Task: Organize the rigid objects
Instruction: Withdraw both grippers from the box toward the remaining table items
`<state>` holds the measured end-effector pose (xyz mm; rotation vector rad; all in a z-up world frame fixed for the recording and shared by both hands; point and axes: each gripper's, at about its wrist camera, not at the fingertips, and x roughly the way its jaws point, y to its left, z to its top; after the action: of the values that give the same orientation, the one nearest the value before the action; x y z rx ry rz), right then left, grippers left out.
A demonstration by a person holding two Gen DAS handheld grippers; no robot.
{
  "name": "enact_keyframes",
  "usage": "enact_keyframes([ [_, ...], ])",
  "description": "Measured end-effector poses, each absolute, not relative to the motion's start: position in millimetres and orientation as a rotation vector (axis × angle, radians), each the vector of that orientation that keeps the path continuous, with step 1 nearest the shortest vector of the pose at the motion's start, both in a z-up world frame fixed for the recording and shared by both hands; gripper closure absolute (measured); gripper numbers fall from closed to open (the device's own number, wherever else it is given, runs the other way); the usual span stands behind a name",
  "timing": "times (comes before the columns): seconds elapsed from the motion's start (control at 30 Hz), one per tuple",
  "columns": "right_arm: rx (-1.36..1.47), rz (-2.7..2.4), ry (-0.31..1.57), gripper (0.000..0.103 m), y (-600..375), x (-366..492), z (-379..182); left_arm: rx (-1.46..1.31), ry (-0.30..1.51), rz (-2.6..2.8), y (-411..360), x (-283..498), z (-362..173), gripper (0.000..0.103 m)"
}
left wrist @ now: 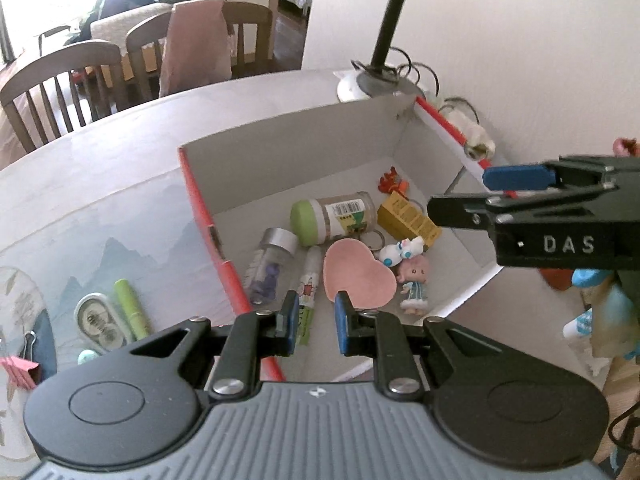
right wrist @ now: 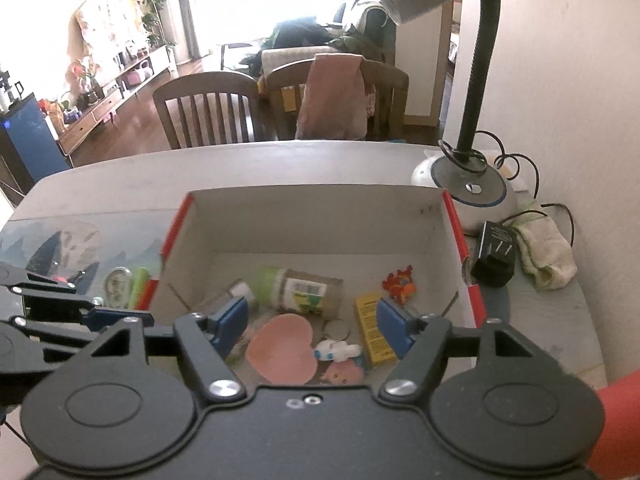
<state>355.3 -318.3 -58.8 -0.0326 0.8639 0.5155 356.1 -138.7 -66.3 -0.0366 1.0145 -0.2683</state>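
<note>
I see both grippers empty over the box — left gripper jaws narrowly apart, right gripper spread wide, pointing down at the pink heart on its floor.

We are looking at a lived-in home, working at a dining table with wooden slat-back chairs drawn up to it, a pink garment draped over one, a gooseneck desk lamp beside us, and a living room with a low media console and houseplant behind.
</note>
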Motion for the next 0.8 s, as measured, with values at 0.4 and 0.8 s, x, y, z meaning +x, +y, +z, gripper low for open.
enact_keyframes([
  [0.4,0.046,0.592,0.781,0.024,-297.3,295.7,-27.4,-0.085,0.928,-0.271,-88.5,306.9,-38.1,0.085],
  [0.8,0.061,0.661,0.771,0.018,-236.9,242.5,-19.3,-0.091,0.898,-0.269,-25.3,256.1,-33.6,0.085],
])
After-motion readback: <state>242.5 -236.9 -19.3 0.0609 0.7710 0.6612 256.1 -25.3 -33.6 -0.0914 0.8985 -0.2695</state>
